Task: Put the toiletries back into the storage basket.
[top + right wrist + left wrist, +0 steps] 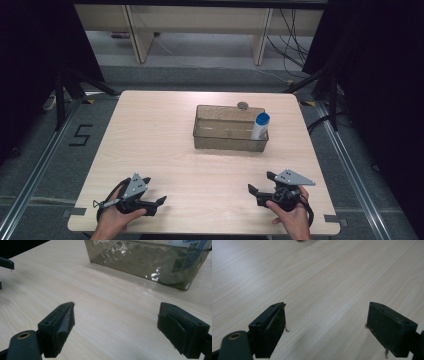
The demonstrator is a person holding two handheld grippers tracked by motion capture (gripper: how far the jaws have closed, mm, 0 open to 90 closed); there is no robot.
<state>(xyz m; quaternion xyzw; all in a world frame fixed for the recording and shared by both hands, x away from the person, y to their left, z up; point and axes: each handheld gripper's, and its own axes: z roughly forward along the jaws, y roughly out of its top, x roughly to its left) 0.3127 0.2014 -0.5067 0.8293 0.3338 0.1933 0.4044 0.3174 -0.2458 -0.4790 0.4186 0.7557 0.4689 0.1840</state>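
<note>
— Where the near edge of the table [165,150] is looked at first, what is found?

— Two grippers are held low over the wood, one in each hand. The left gripper [150,192] is seen at the near left corner, the right gripper [259,182] at the near right, and they are kept well apart.

— How are the jaws set?

— Both pairs are spread wide. In the left gripper view, bare wood grain is seen between the two black jaws and nothing is gripped. In the right gripper view the same wide gap is shown, again with nothing between the jaws.

— And what is seen beyond them?

— A clear, smoke-tinted plastic bin [225,134] is placed past the middle of the table, towards the far right. It is seen ahead of the right gripper [115,322], well apart from it.

— What is held in it?

— A white bottle with a blue cap [260,125] is stood upright at the bin's right end, against the wall. Its printed label is made out through the bin [130,257] wall in the right gripper view. Otherwise only the bin's bare floor is seen.

— Anything farther off?

— A small round grey object [243,105] is seen just behind the bin's far rim; what it is cannot be told.
</note>
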